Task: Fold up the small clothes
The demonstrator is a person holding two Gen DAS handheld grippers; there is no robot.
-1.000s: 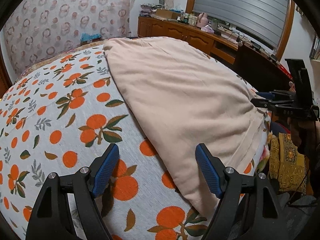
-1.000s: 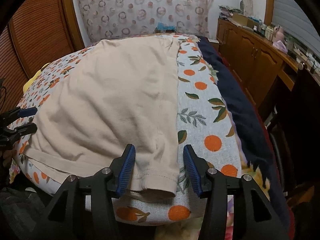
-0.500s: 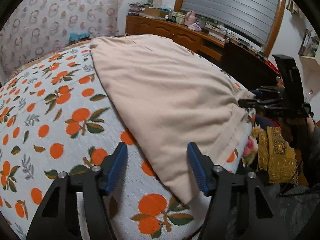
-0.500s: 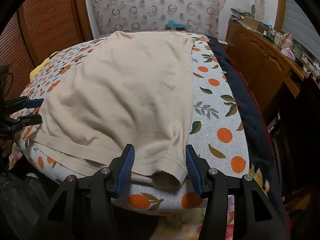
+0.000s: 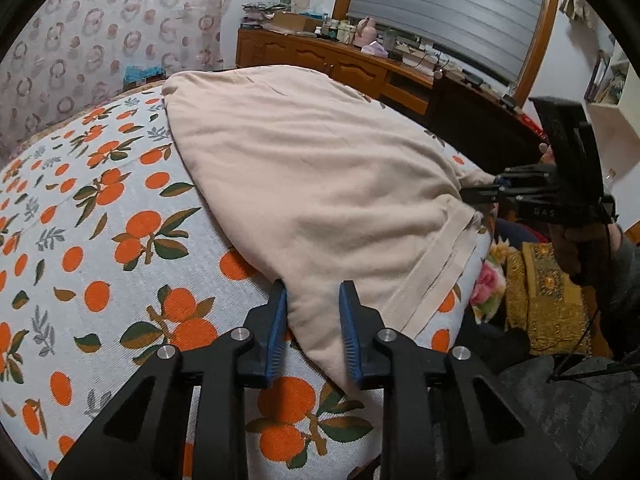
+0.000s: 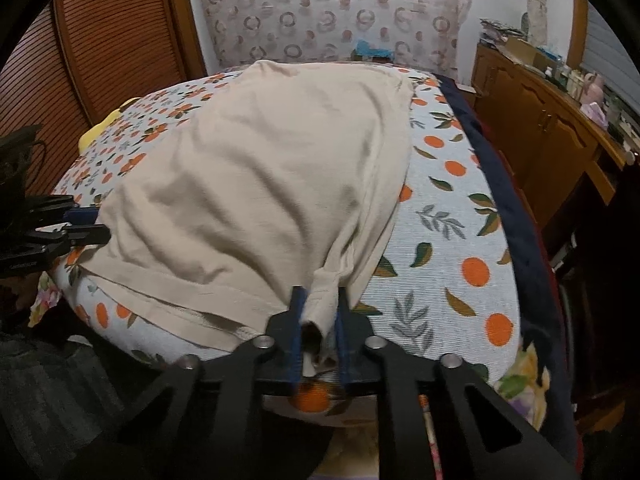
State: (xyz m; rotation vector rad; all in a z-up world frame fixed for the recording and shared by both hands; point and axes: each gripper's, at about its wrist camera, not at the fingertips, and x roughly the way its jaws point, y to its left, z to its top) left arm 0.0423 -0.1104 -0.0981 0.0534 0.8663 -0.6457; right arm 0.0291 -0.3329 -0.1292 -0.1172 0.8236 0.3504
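Observation:
A beige garment [image 5: 320,176] lies spread on a bed with an orange-print sheet [image 5: 100,220]; it also shows in the right wrist view [image 6: 260,184]. My left gripper [image 5: 313,320] has its jaws closed in on the garment's near left corner, the cloth filling the narrow gap between them. My right gripper [image 6: 319,312] is shut on the bunched near right corner at the hem. The right gripper also shows at the far right of the left wrist view [image 5: 500,188], and the left gripper at the left edge of the right wrist view [image 6: 80,228].
A wooden dresser [image 5: 360,68] with clutter stands beyond the bed on the right. A patterned headboard [image 6: 332,16] is at the far end. A dark blue blanket [image 6: 512,216] runs along the bed's right edge. A wooden slatted door [image 6: 100,52] is at left.
Both grippers moved forward onto the garment's near corners and closed; the right one has bunched the hem corner, the left one narrowed around the other corner.

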